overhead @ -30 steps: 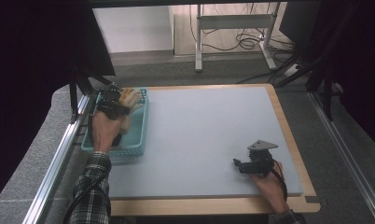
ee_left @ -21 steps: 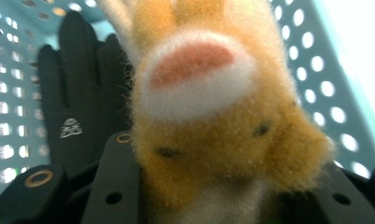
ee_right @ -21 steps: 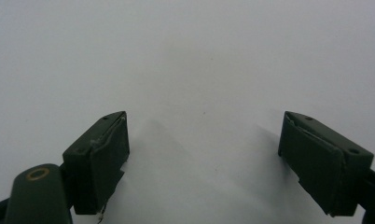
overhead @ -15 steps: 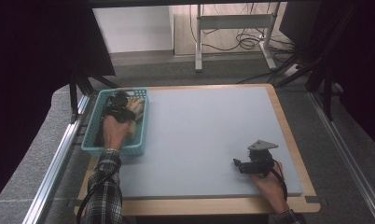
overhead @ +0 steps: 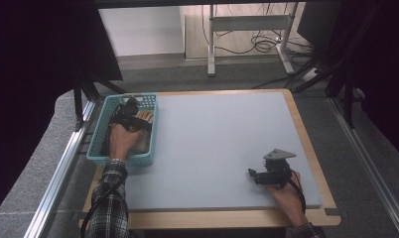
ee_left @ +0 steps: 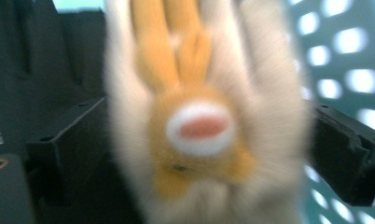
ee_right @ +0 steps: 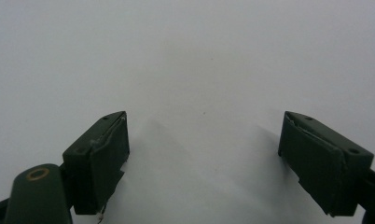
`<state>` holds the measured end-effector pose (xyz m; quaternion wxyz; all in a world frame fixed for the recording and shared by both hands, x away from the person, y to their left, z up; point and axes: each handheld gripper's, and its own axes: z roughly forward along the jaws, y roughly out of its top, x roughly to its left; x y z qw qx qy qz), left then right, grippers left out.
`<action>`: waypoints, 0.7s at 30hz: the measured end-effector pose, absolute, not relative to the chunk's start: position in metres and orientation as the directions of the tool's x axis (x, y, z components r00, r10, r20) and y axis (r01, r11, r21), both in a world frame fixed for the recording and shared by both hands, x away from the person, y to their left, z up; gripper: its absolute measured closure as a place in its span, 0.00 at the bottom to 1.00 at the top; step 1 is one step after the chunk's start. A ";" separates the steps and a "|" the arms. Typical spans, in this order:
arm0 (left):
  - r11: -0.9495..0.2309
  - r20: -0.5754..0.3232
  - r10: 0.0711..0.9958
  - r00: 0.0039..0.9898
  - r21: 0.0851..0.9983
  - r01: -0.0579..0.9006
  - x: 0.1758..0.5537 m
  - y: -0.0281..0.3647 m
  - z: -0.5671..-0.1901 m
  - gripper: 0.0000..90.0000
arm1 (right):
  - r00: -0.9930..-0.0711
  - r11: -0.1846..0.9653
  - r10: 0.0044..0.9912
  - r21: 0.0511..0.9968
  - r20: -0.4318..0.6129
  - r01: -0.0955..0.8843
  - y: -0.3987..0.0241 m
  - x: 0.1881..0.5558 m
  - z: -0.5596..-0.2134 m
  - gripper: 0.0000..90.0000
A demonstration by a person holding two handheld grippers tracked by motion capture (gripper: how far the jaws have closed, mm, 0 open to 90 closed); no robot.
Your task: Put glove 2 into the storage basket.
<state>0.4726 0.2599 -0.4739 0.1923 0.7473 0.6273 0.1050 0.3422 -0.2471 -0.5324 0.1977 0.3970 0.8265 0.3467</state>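
Inside the teal basket lies the plush toy, a furry cream and orange thing with a white and pink patch at its middle, blurred because it sits so close to my left camera. In the high view it shows as a pale strip against the basket's right wall, just beyond my left gripper.

My left hand reaches over the basket's near rim, forearm in a checked sleeve coming up from below, the gripper pointing toward the basket's far end. Its jaws have just been opening and now stand wide. In the left gripper view the toy sits between them, one black jaw on each side of it. I cannot tell whether the pads touch the fur, but they no longer squeeze it.

Perforated walls close in tight around that hand: the right wall just beside the toy, the far wall near the jaw tips, the left wall close to my wrist.

Well apart from the basket, near the front right corner of the grey table, my right hand rests low, its gripper lying level and pointing back toward the basket's side. Those jaws are spread wide with bare table between them. Broad open surface lies between that gripper and the basket.
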 end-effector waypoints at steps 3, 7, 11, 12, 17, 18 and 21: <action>-0.138 -0.116 0.969 0.218 0.476 0.868 0.465 0.267 -0.455 0.08 | -0.607 0.445 0.793 0.730 -0.052 0.519 -0.247 0.342 -0.532 0.17; -0.092 -0.123 0.975 0.182 0.523 0.848 0.458 0.282 -0.444 0.36 | -0.607 0.445 0.793 0.730 -0.052 0.519 -0.247 0.342 -0.532 0.17; -0.098 -0.039 0.991 0.131 0.474 0.875 0.459 0.291 -0.461 0.79 | -0.607 0.445 0.793 0.730 -0.052 0.519 -0.247 0.342 -0.532 0.17; -0.091 -0.032 0.992 0.118 0.461 0.883 0.460 0.292 -0.467 0.86 | -0.607 0.445 0.793 0.730 -0.052 0.519 -0.247 0.342 -0.532 0.17; -0.078 -0.067 0.991 0.116 0.414 0.907 0.467 0.290 -0.490 1.00 | -0.606 0.444 0.793 0.730 -0.051 0.519 -0.247 0.342 -0.532 0.17; -0.090 -0.064 0.990 0.126 0.406 0.909 0.469 0.287 -0.493 1.00 | -0.607 0.444 0.793 0.730 -0.051 0.519 -0.247 0.342 -0.532 0.17; -0.096 -0.081 0.987 0.139 0.402 0.911 0.473 0.275 -0.496 1.00 | -0.606 0.444 0.794 0.730 -0.050 0.520 -0.247 0.342 -0.532 0.18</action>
